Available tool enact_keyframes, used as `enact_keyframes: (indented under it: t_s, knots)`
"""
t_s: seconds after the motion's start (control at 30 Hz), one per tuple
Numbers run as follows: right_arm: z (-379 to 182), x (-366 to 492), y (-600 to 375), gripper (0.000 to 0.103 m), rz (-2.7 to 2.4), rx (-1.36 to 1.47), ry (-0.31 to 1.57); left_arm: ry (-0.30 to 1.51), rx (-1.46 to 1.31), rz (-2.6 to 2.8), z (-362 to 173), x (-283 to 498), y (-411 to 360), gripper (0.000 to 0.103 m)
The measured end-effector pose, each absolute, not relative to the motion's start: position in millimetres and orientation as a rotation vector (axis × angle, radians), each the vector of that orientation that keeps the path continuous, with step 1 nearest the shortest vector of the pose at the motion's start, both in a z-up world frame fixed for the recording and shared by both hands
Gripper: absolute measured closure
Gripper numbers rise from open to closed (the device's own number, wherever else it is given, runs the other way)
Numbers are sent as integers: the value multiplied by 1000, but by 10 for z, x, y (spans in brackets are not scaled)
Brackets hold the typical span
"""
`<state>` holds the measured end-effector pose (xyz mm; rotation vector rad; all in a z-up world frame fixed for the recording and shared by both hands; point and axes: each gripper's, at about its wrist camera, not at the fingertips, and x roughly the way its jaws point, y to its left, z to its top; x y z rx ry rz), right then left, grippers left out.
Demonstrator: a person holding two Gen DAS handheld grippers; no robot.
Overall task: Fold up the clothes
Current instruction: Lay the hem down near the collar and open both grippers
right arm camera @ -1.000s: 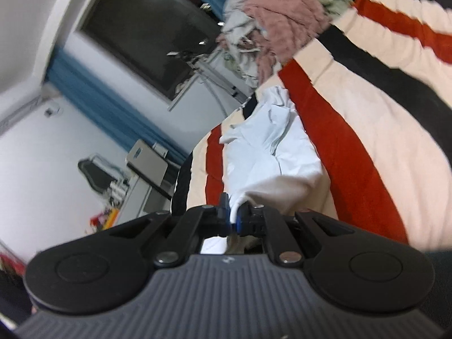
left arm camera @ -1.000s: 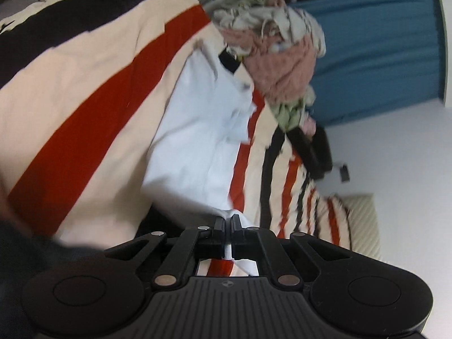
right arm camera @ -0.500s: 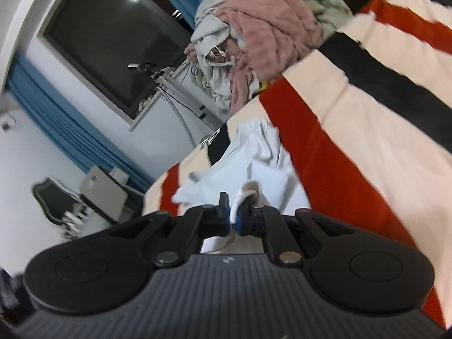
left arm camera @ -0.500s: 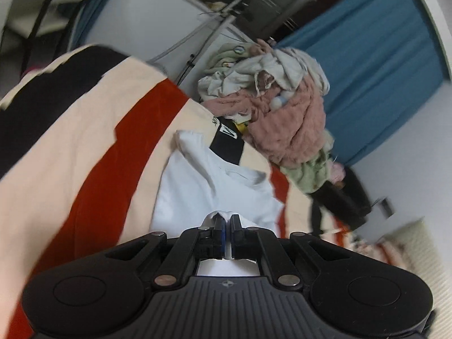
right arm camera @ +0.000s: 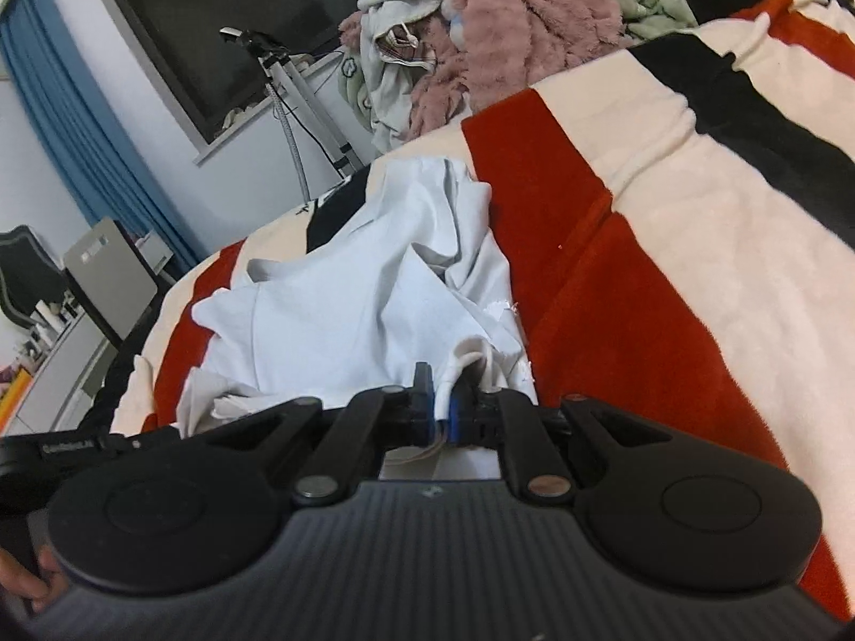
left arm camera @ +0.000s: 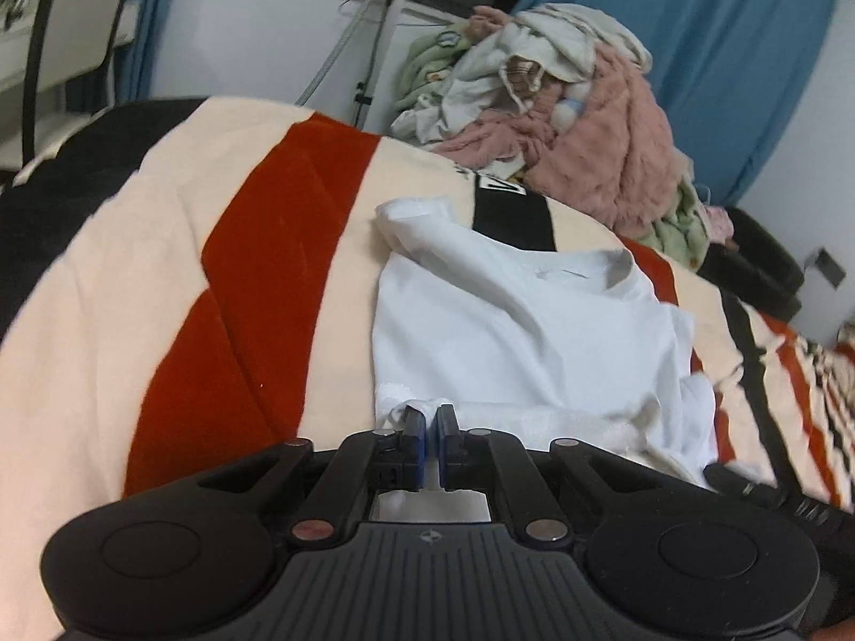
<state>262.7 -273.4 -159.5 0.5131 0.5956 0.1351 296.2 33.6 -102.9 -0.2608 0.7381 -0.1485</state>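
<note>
Left gripper (left arm camera: 432, 416): fingers nearly together, narrow gap, a fold of the white T-shirt (left arm camera: 513, 331) hem pinched between the blue pads. Cloth also visible below the fingers, inside the frame opening.

Right gripper (right arm camera: 438, 390): fingers closed on a bunched edge of the same white T-shirt (right arm camera: 342, 315); white fabric runs up out of the pinch.

T-shirt lies on the striped blanket (left arm camera: 278, 278) of the bed, near edge doubled over towards the collar. Collar faces away from the grippers; one sleeve is rolled at the far left corner in the left wrist view. Fabric is creased, more crumpled on the right-hand side. It overlaps cream, red and black stripes.

Beyond the T-shirt: pile of clothes (left arm camera: 566, 128) at the far end of the bed, pink fluffy item on top, pale and green pieces mixed in.

Behind that: blue curtain (left arm camera: 694, 43), white wall, a metal stand (right arm camera: 299, 101), a dark window.
</note>
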Motion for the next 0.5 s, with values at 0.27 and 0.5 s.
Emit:
enact_keyframes:
  t_s: [0.27, 0.5]
  knots:
    - [-1164, 2083, -2706, 16, 182, 450, 483, 618, -148, -179, -524, 2325, 200, 24]
    - [-891, 1420, -2624, 16, 163, 336, 407, 506, -64, -220, -163, 1562, 9, 7]
